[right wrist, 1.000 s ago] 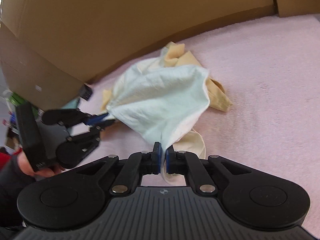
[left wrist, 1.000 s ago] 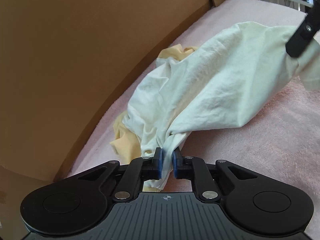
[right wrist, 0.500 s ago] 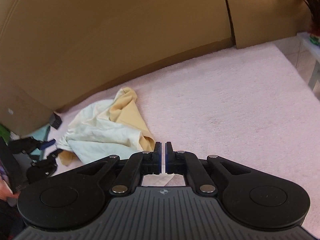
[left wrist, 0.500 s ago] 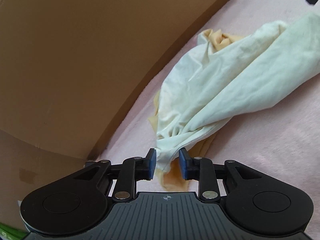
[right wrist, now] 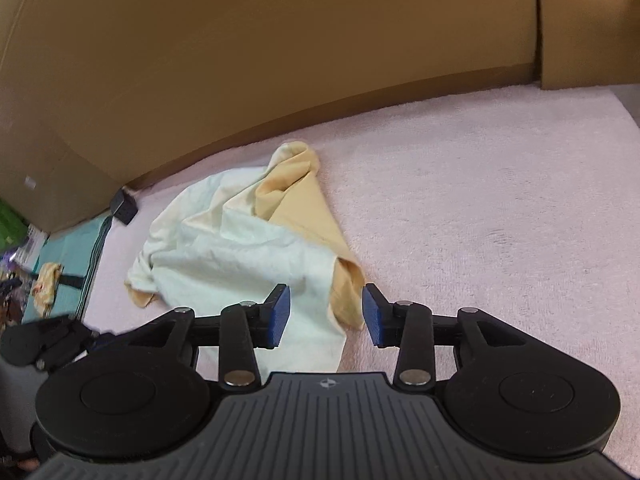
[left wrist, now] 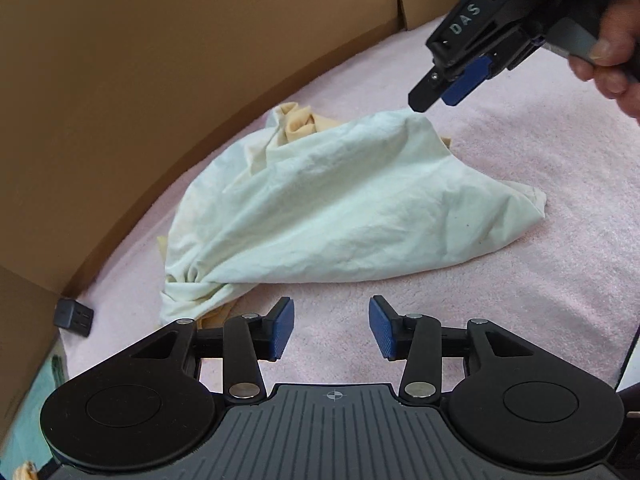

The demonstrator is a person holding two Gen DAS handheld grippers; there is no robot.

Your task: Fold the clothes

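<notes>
The crumpled pale-cream cotton garment lies limp near the pink towelling bed's back edge. Both claws, left and right, are opening, gripping nothing. Soft and light, it looks best pinched at a hem corner.

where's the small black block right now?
Left wrist view, far left: the small black block sits on the pink blanket against the cardboard wall, left of the cream cloth.

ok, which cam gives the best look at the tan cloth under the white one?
Right wrist. There the tan cloth lies exposed as a broad triangle beside the white cloth, reaching down between the opening right gripper fingers. The left wrist view shows only a bunched bit of it at the far end, the rest covered.
</notes>
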